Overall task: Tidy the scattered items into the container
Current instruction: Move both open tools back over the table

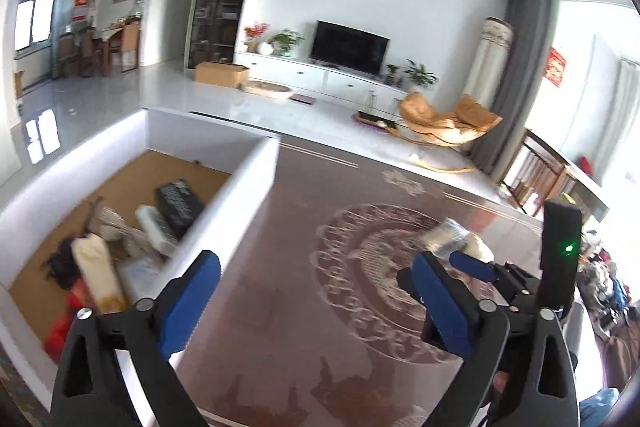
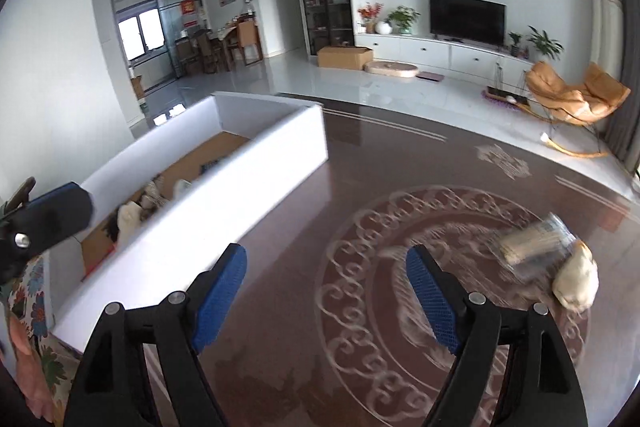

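A white-walled container with a brown floor stands at the left of the dark table. Inside lie several items, among them a black device, a cream tube and something red. My left gripper is open and empty, just right of the container's near wall. My right gripper is open and empty over the table, beside the container. A clear packet and a cream item lie on the table to its right; the same packet shows in the left wrist view.
The glossy brown table bears a round ornamental pattern. A hand in a floral sleeve shows at the lower left. Beyond the table's far edge are white floor, a TV unit, a cardboard box and an orange rocking chair.
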Action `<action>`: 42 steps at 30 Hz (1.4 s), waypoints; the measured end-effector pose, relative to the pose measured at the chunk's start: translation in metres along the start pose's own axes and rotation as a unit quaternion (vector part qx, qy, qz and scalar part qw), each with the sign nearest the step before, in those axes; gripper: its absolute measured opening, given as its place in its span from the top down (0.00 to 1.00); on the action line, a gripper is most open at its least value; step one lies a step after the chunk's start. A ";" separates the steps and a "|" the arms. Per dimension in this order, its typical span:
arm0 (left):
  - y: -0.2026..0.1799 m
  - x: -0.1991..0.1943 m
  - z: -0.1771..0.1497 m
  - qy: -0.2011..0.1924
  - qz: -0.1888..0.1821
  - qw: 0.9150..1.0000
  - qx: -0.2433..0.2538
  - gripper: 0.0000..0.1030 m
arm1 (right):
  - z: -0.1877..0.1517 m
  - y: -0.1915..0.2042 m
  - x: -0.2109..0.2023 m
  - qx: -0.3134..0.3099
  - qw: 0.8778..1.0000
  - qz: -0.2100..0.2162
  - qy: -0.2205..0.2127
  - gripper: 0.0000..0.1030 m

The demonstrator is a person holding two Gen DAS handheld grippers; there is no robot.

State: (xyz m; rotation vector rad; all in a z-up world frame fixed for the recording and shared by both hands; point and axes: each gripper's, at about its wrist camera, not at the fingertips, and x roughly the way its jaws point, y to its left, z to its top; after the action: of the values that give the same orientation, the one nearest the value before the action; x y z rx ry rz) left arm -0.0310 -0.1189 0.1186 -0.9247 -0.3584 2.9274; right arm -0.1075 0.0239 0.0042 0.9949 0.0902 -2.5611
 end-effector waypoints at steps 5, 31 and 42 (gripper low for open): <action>-0.083 0.066 -0.068 0.084 -0.085 0.990 0.081 0.03 | -0.092 -0.106 -0.027 0.054 0.991 -0.110 0.059 0.20; -0.119 0.150 -0.126 0.179 -0.008 0.968 0.176 0.00 | -0.145 -0.130 -0.026 0.090 0.982 -0.139 0.093 0.15; -0.116 0.148 -0.123 0.180 -0.011 0.968 0.173 0.00 | -0.145 -0.130 -0.026 0.090 0.982 -0.139 0.093 0.15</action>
State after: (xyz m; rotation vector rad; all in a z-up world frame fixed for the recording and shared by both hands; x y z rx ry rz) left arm -0.0843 0.0368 -0.0350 -1.3376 0.1557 2.5984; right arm -0.0470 0.1816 -0.0969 1.3780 0.0504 -2.7570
